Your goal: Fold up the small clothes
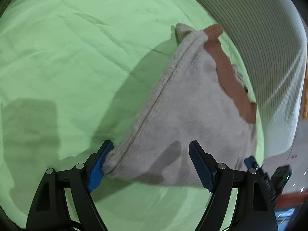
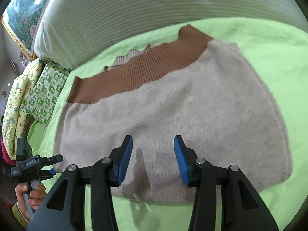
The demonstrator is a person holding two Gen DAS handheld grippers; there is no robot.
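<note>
A small grey sweater [image 2: 173, 119] with a brown ribbed band [image 2: 142, 71] lies on a bed with a green sheet [image 2: 269, 38]. The band is on the far side of the sweater, close to a big striped pillow [image 2: 134, 15]. The sweater looks folded, with a thick edge on the near side.

The right gripper [image 2: 153, 157] hangs over the near part of the sweater. Its blue fingers [image 2: 126, 159] are spread apart and nothing is between them. Their dark shadow falls on the grey wool below.

The left gripper [image 1: 152, 165] is at the left corner of the sweater. Its fingers [image 1: 100, 165] are wide open. The left blue finger touches the corner of the sweater, and the grey cloth sits in the gap between the two fingers, but they do not squeeze it. In the left wrist view the sweater slopes up from that corner, so one edge looks a bit raised off the sheet, with a shadow under it.

In the right wrist view a hand [image 2: 30, 192] holds the left gripper at the left edge. Beside the striped pillow sit a green patterned pillow [image 2: 46, 92] and a yellow patterned blanket [image 2: 17, 104]. A flower painting [image 2: 25, 13] hangs on the wall behind.
</note>
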